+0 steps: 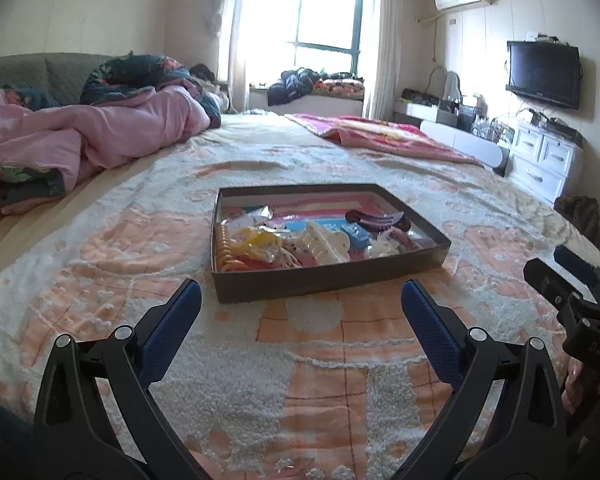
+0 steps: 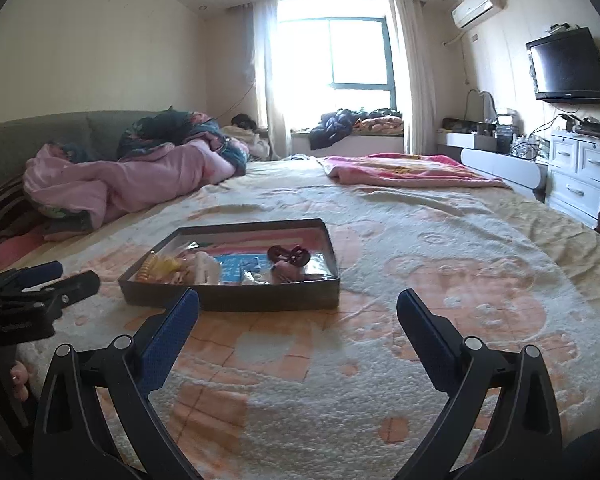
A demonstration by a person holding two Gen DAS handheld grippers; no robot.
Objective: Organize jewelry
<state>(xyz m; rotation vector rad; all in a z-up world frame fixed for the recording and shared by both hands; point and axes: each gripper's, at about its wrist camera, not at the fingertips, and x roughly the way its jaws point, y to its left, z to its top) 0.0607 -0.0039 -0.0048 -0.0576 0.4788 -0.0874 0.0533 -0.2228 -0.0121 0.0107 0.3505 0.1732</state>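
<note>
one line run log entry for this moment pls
left hand-held gripper open, empty | right hand-held gripper open, empty | box on bed, hair clips inside

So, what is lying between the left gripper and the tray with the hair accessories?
Nothing: in the left wrist view, only bare bedspread lies between the open left gripper and the tray. No loose item lies on that stretch.

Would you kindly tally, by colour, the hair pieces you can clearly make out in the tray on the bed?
Orange spiral hair tie: 1
Yellow clip: 1
White claw clip: 1
Dark maroon claw clip: 1
Total: 4 clearly distinct; the remaining blue and pink pieces are too jumbled to count.
</note>
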